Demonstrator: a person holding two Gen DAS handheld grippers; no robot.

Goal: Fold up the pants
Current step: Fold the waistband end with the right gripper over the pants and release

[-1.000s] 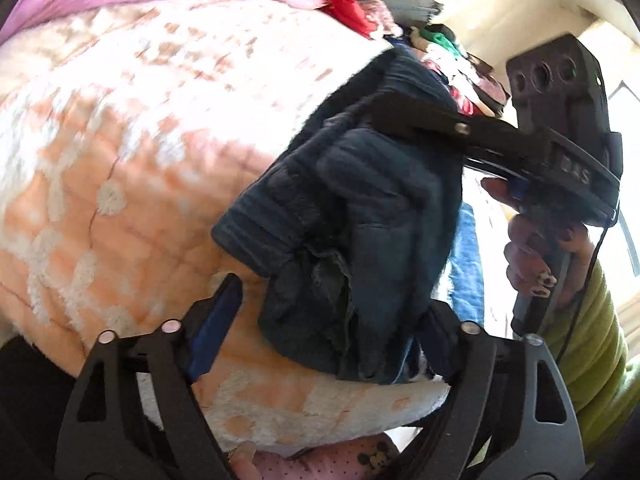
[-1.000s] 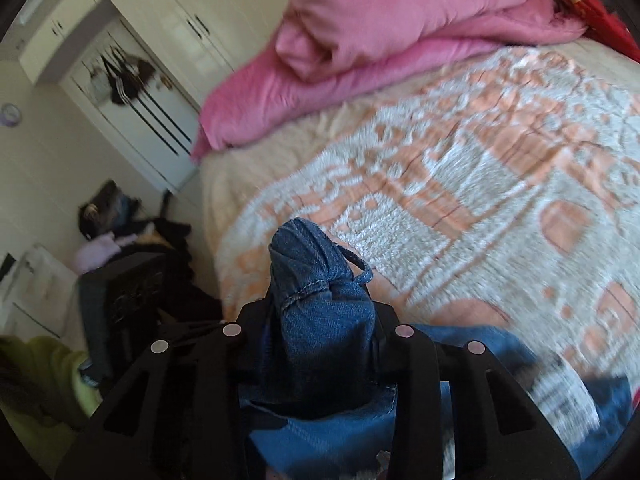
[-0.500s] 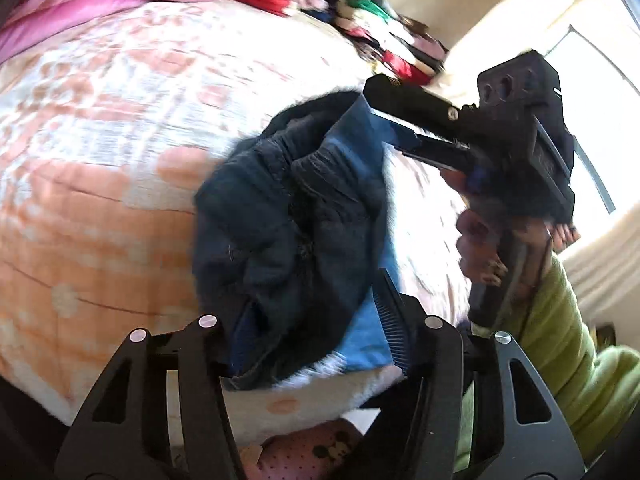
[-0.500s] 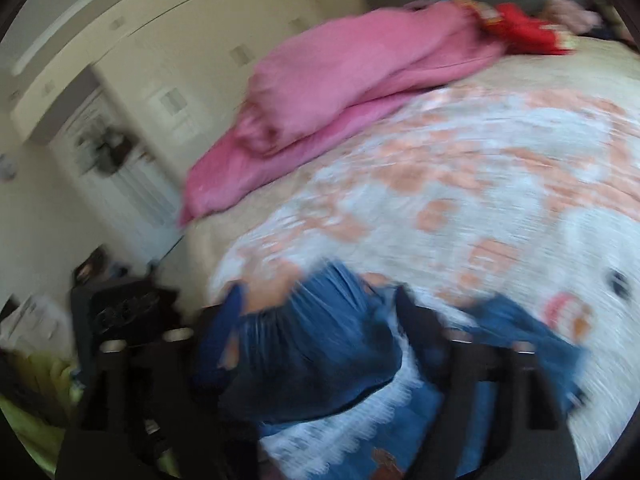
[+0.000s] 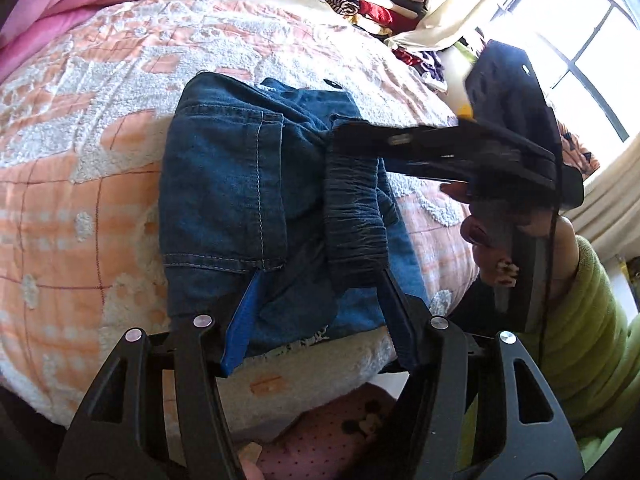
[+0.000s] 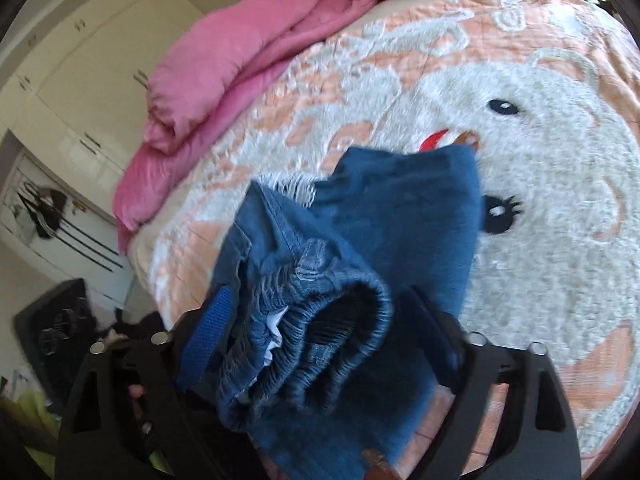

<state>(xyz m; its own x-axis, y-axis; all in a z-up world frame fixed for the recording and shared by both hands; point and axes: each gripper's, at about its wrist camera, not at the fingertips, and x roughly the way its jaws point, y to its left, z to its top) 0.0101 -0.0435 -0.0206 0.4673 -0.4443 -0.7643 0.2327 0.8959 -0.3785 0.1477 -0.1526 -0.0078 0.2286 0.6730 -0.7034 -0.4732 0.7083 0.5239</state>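
- Holding the jeans [image 5: 236, 200] bunched at the bed's [image 5: 80, 200] near edge: your left gripper [image 5: 316, 312] and right gripper [image 6: 320, 332], just closing, each straddle denim; real clamping I can't tell.
- Yanking now could slip the waistband [image 6: 316, 320] and undo the fold.

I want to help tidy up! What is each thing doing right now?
Jeans: folded small, lying on the blanket, waistband bunched.
Left gripper: fingers either side of the jeans, jaws just widened slightly.
Right gripper: fingers around the waistband, jaws just narrowed.
Blanket: spread flat.
Pink quilt: folded.
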